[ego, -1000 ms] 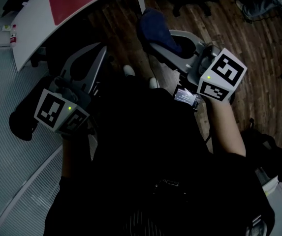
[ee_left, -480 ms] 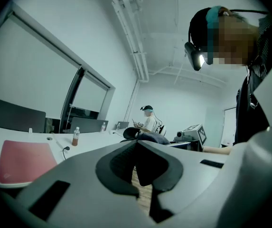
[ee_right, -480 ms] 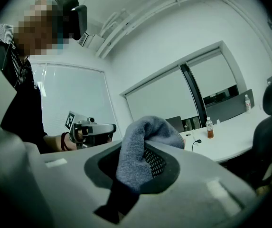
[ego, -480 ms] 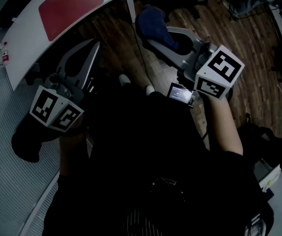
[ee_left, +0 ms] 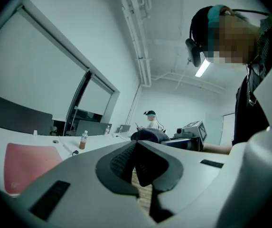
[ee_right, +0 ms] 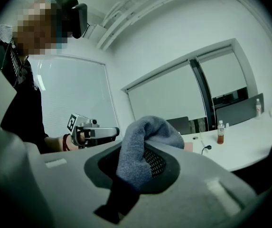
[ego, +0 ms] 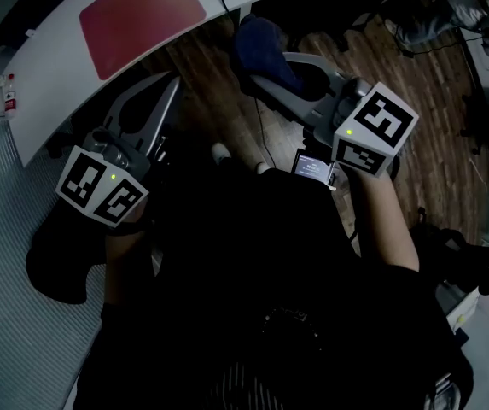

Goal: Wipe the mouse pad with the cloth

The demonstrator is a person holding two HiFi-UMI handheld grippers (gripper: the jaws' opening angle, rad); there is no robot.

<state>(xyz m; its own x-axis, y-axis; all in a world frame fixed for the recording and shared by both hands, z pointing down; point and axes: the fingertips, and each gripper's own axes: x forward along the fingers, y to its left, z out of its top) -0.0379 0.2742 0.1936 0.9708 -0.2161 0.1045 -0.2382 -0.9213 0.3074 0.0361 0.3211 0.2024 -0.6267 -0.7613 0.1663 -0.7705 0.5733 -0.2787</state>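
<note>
The red mouse pad [ego: 142,11] lies flat on the white desk [ego: 52,75] in the upper left of the head view, bare, with neither gripper touching it; the left gripper [ego: 172,84] hangs below the desk edge at centre left, over the wooden floor [ego: 214,109], its jaws closed tip to tip with nothing between them; the right gripper [ego: 276,79] sits at upper centre, its jaws clamped on the dark blue cloth [ego: 259,43], which bunches up over the tips and droops between them; a small bottle [ee_right: 220,132] stands on the desk at the right of the right gripper view.
</note>
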